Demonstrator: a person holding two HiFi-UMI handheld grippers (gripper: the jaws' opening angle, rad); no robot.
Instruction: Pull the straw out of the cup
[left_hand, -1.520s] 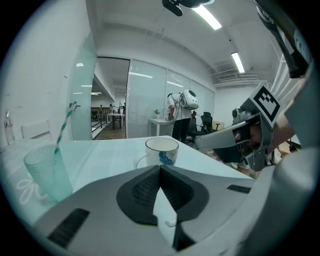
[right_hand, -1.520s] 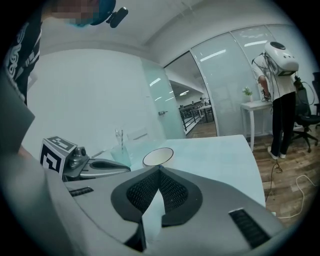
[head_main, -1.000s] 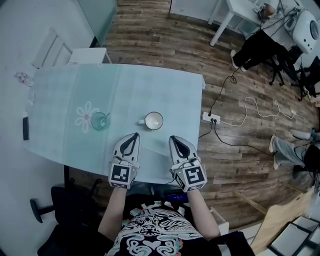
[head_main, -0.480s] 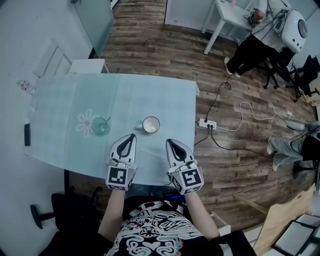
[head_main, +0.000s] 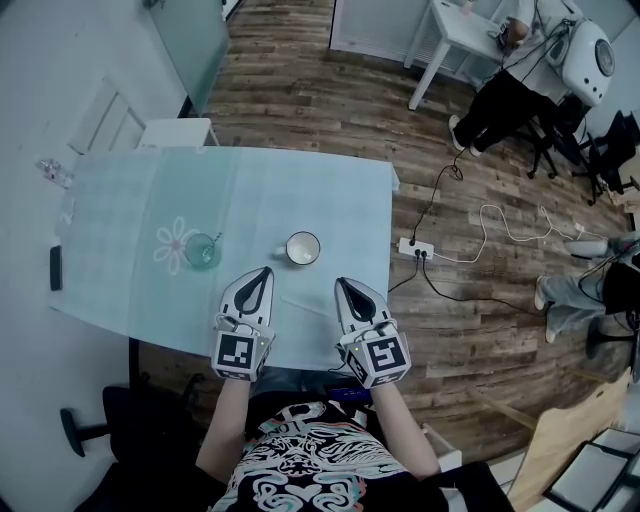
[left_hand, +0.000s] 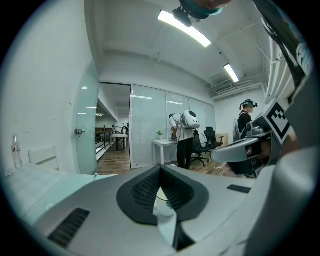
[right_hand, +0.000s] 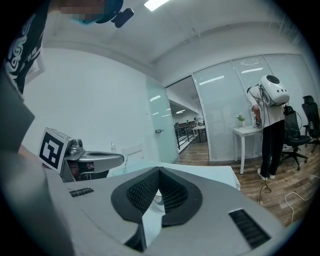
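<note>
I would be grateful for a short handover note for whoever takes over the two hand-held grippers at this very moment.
Left hand-held gripper: jaws together, nothing held, over the near part of the table, apart from the cup.
Right hand-held gripper: jaws together, empty, alongside the left one.
Things: the glass cup stands by the flower print, left of and beyond the left gripper. The straw is in it, leaning right. A white mug stands just beyond the two grippers.
Done: nothing yet.
Left: open a gripper, probably the left as it is nearer, grip the straw and pull it out.
</note>
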